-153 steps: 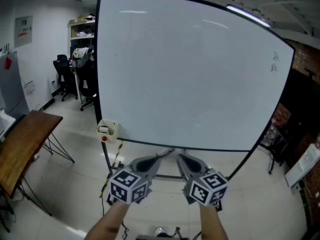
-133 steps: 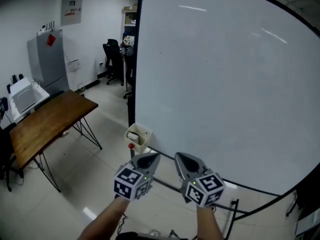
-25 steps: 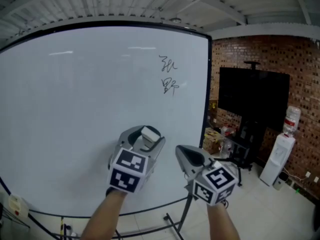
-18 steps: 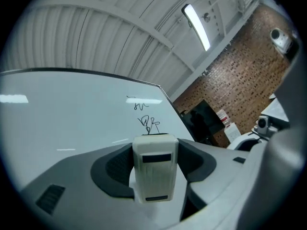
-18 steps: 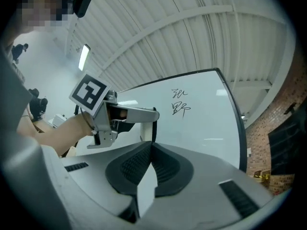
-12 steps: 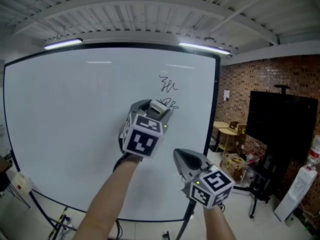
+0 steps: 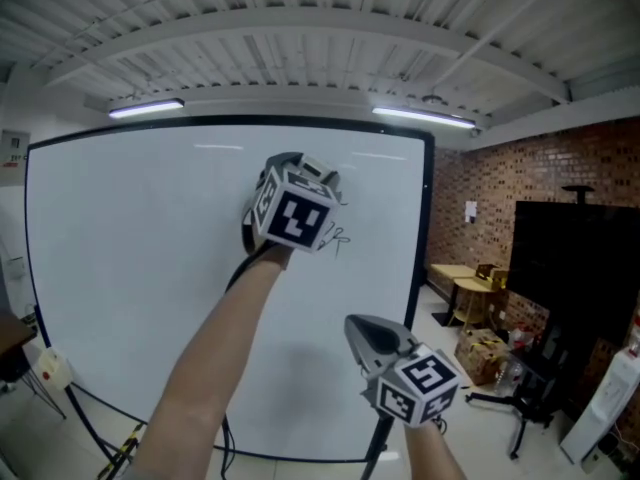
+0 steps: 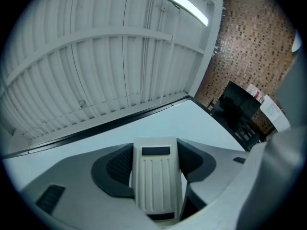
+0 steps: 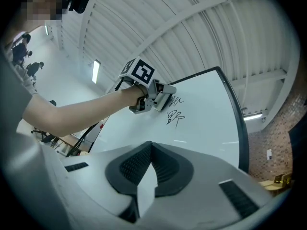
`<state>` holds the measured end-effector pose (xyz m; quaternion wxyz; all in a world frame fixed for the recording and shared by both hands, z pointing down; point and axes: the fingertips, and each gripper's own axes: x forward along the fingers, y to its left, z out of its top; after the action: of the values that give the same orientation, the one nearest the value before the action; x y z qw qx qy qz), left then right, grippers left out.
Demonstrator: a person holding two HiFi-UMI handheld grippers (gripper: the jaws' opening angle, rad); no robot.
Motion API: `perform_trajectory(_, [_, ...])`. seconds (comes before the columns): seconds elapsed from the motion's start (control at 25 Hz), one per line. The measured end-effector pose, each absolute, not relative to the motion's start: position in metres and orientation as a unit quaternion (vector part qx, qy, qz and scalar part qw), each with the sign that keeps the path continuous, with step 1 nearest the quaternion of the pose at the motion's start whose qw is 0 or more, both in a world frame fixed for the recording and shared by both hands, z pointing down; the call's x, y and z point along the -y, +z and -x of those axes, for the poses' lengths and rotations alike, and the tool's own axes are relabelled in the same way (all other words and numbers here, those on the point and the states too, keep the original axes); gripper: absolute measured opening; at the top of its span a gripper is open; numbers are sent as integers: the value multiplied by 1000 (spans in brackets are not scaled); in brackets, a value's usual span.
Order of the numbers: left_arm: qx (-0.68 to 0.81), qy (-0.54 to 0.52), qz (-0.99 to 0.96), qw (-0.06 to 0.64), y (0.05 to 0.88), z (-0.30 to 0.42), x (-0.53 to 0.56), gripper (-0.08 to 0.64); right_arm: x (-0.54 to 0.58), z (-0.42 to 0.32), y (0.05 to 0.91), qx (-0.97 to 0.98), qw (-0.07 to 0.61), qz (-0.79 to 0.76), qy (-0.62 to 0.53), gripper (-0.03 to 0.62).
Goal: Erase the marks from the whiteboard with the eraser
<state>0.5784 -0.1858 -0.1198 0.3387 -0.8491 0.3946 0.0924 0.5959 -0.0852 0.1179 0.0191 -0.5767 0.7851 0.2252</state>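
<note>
Since half a second ago my left gripper [image 7: 312, 180] has climbed higher up the whiteboard [image 7: 130, 268]. In the head view it is raised against the board, with only the lower mark [image 7: 338, 238] showing just beneath it. The right gripper [image 7: 368, 330] hangs low, apart from the board.

Left gripper view: both jaws clamp the one white eraser [image 8: 157, 178], with the board beyond.

Right gripper view: the jaws are pressed together with nothing between them — two scribbles are visible, and the eraser's end is just beside the upper mark [image 9: 176, 100].
</note>
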Motion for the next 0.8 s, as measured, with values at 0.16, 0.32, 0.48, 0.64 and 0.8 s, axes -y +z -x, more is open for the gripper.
perform_trajectory(0.16, [-386,89,850,348,-125,-584,186,262,88,-592,118,-782,19,581,224,-3])
perform_trajectory(0.32, [-392,96,835,374,-130,-586,190,261,92,-591,121,-783,15,580,223,-3])
perform_trajectory(0.48, [-391,104,829,387,-130,-589,189,259,95,-597,124,-782,15,582,221,-3])
perform_trajectory(0.64, [-389,99,825,398,-118,-596,186,258,94,-601,130,-779,16,589,215,-3])
perform_trajectory(0.8, [-380,97,827,404,-98,-606,178,258,87,-605,132,-775,18,594,213,-3])
